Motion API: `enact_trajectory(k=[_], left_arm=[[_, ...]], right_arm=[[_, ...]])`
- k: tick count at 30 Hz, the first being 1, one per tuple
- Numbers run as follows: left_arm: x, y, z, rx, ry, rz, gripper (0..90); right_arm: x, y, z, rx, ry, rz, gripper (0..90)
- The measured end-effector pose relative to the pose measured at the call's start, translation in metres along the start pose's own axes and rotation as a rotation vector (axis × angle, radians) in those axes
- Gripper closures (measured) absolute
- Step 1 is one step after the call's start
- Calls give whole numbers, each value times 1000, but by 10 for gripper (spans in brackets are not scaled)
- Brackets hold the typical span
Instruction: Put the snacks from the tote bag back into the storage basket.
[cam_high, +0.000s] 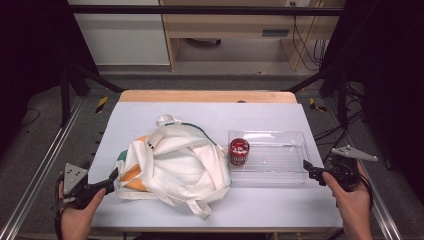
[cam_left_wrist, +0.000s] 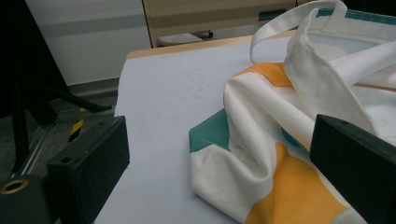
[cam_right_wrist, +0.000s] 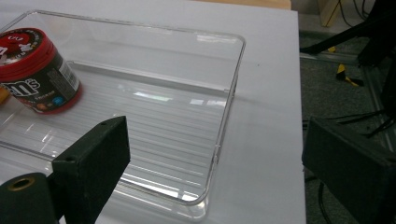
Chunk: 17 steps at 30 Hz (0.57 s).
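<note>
Your left gripper (cam_high: 113, 178) sits at the near left corner of the table (cam_high: 260, 112), its jaws spread wide and holding nothing, the tips just beside the lower left corner of the bag (cam_high: 172, 167). In the left gripper view the two black jaws stand far apart with that corner of the bag (cam_left_wrist: 280, 154) between and a little ahead of them; you see white cloth with orange and green patches, crumpled, and a white strap (cam_left_wrist: 289, 23) looping up at the far side. The bag lies slumped on the table's middle left, its handles (cam_high: 200, 207) splayed, one trailing toward the near edge. Your right gripper (cam_high: 309, 170) rests at the near right, jaws likewise wide and empty, the tips close to the near right corner of the clear tray (cam_high: 295, 150). In the right gripper view that tray (cam_right_wrist: 224, 140) corner lies between the jaws, not gripped. A red-lidded can (cam_high: 238, 151) stands inside the tray at its left end, next to the bag; in the right gripper view the can (cam_right_wrist: 35, 72) stands upright against the tray's left side.
</note>
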<state>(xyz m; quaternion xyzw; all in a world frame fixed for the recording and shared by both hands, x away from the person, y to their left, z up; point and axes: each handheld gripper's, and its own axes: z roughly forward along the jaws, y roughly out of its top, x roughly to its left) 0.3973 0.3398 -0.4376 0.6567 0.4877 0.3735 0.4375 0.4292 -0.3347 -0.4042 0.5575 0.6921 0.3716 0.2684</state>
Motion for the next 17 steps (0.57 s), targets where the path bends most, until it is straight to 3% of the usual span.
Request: enact_trajectory(k=[6, 17], left_arm=[[0, -1, 1, 7, -2, 2, 45], [-2, -1, 3, 8, -4, 8, 46]], right_arm=[[-1, -8, 11, 5, 4, 49, 77], [1, -14, 20, 35, 7, 54, 73]])
